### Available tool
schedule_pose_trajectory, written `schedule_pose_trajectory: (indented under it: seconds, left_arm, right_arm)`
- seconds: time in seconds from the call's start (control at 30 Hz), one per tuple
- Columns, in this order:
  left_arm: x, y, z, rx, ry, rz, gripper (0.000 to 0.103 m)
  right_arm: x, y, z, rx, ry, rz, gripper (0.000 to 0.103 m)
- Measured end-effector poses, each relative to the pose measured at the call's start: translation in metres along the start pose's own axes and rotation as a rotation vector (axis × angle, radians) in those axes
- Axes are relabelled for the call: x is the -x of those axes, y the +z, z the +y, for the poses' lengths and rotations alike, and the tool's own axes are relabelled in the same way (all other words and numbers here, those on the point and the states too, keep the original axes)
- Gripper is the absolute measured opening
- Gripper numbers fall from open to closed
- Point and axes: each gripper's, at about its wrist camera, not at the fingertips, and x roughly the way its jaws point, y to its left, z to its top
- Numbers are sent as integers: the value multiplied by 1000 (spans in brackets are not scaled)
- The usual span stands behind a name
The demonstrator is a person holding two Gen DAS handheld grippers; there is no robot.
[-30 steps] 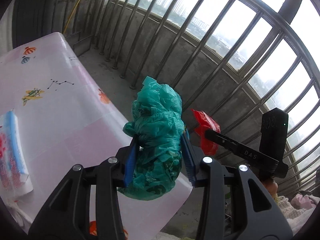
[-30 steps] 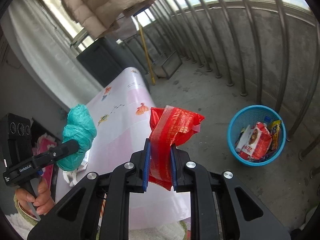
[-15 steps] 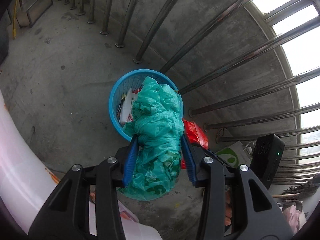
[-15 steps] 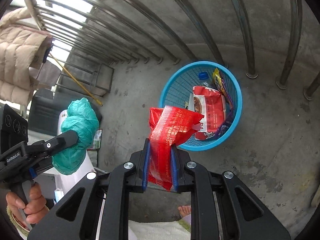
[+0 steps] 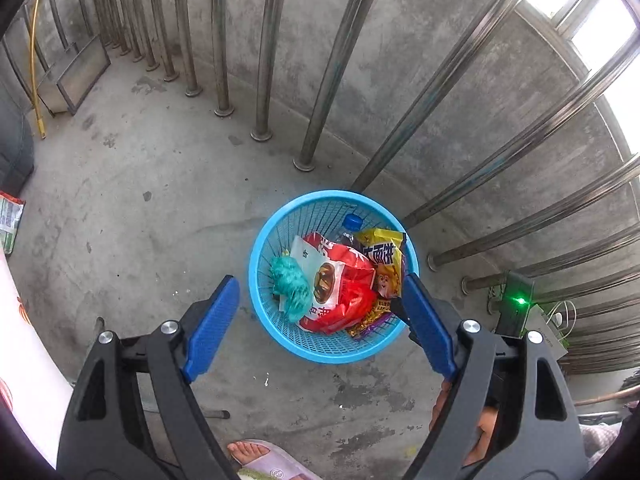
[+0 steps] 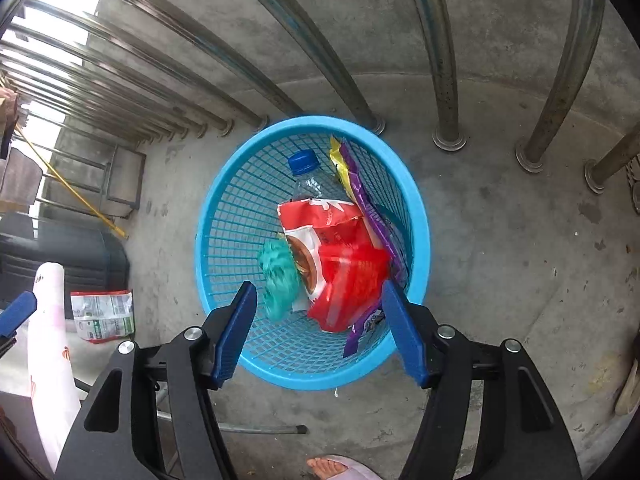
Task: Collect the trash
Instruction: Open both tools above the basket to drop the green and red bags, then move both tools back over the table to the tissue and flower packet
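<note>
Both the left gripper [image 5: 320,316] and the right gripper [image 6: 320,332] hover over the blue basket [image 6: 216,208], jaws opening and empty. The green bag [image 6: 280,276] and red bag [image 6: 352,280] lie inside on other wrappers. The light bags could spring up or blow out over the rim, and the packet [image 6: 102,315] on the floor remains uncollected.

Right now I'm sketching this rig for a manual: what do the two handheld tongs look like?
Both the left tongs and right tongs are alike: black plastic arms with silver rivets and triangular cut-outs, each ending in flat blue ribbed pads. No cables or sleeves show.
</note>
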Motion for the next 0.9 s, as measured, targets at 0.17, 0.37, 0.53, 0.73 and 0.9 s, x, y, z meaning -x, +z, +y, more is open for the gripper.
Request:
schedule_pose_trajectory:
  seconds: [0.17,0.37,0.53,0.73,0.9]
  left_arm:
    - [48,-6,10,9,-27,-76,79]
    - [145,-41,25,22,-36,-265,79]
    - [225,-105,38,35,-21,-407,83]
    - [304,-205,66,64,84,-549,83]
    - [355,-294,113,186,241,-602,83]
  right_arm:
    - [32,-3,3,13,21,-83,65]
    - [97,-15,38,117,99,-182,65]
    - [151,-38,90,279,197,-197,67]
    - [189,-76,153,459,327,-110,69]
    - [198,-123,209,592,417,31,69]
